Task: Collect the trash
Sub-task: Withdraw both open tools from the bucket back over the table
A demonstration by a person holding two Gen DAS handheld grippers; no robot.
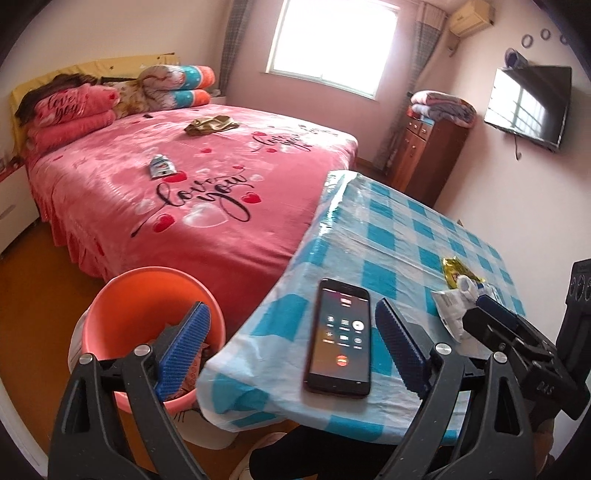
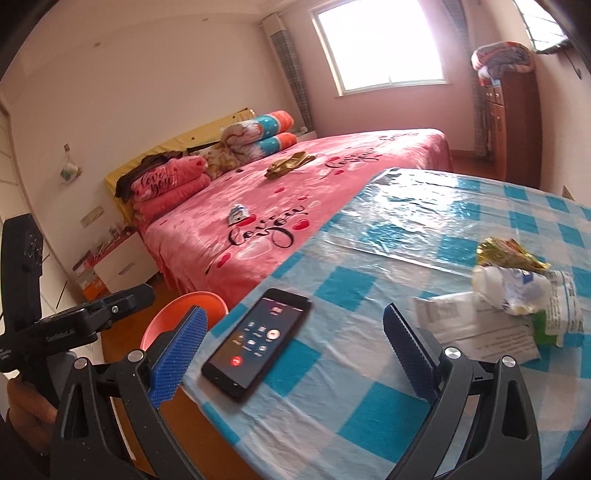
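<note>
The bucket's (image 1: pixel 147 295) contents are mostly hidden behind a blue pad (image 1: pixel 184 350). Phone (image 1: pixel 341 336) icons are too blurred to read. The TV (image 2: pixel 550 33) is cut off at right.

"love you" on bedspread (image 1: pixel 192 192) and pink pillow (image 1: pixel 64 107)

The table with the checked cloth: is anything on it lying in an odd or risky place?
Yes. The phone, its screen lit, lies askew at the corner of the table, close to the edge, right above the orange bin. It is not trash, yet it lies on the same table as the crumpled wrappers.
</note>
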